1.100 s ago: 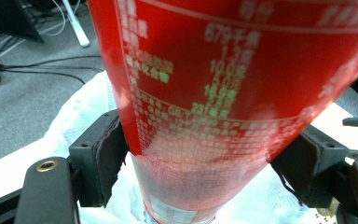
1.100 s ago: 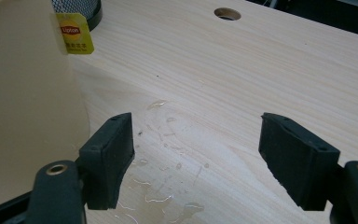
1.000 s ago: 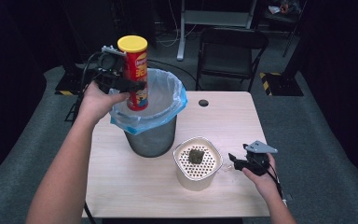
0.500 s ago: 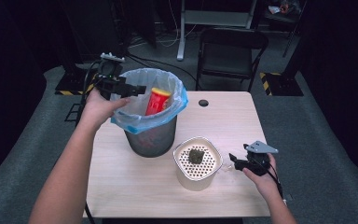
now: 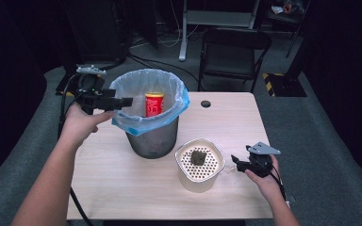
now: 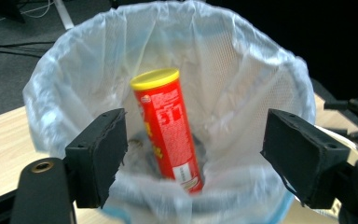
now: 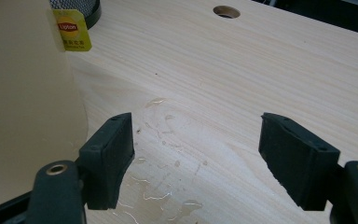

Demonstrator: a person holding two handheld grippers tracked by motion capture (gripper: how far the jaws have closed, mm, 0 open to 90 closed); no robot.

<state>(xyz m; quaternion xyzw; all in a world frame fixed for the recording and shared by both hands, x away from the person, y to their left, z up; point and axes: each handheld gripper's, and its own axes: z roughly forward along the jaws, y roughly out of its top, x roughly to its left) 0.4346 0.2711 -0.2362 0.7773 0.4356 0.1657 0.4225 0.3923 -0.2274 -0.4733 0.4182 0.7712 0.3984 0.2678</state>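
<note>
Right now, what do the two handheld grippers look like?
Both the left gripper and the right gripper are black, each with two blocky black jaw pads, a grey three-cornered plate on top and a trailing black cable. Forearms are bare, no sleeves or gloves.

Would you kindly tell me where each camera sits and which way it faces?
High view: above the table, looking forward and down; both forearms show.
Left gripper view: on the left gripper, looking into the bin at the red can.
Right gripper view: on the right gripper, facing wet tabletop.
Shared: the red can.
</note>
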